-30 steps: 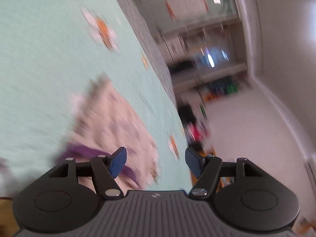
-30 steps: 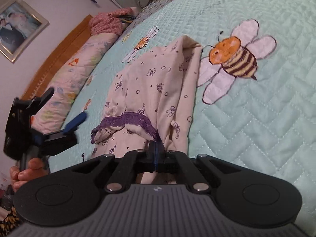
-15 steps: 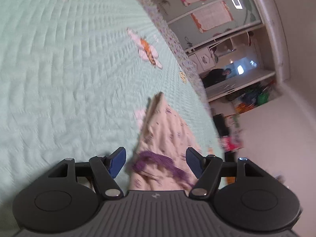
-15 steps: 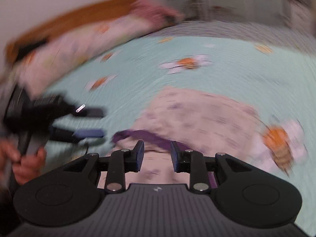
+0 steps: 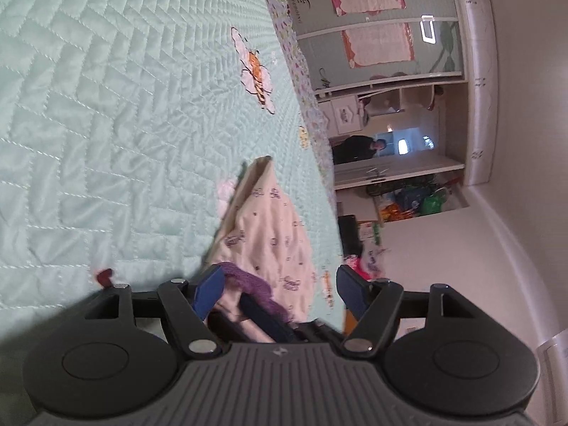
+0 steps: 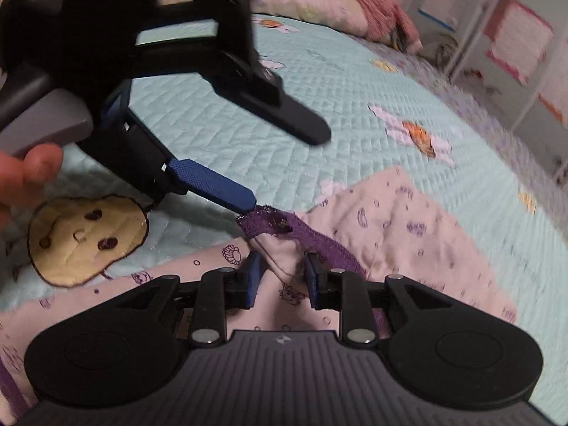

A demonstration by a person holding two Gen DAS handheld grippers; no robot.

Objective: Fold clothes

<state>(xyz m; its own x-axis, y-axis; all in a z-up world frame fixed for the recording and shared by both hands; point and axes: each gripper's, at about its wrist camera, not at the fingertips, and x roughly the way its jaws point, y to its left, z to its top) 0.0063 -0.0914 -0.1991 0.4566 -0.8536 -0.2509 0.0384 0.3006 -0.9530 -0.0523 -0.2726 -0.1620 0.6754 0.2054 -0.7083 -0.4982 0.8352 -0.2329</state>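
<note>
The right gripper (image 6: 280,280) has its jaws closing, a fold of the pale pink printed cotton garment with purple lace trim (image 6: 408,234) between them, not yet pinched. The left gripper (image 5: 280,289) stands spread, opening, one pad (image 6: 213,184) touching the trim. The garment lies on the mint quilted bedspread (image 5: 106,106).
</note>
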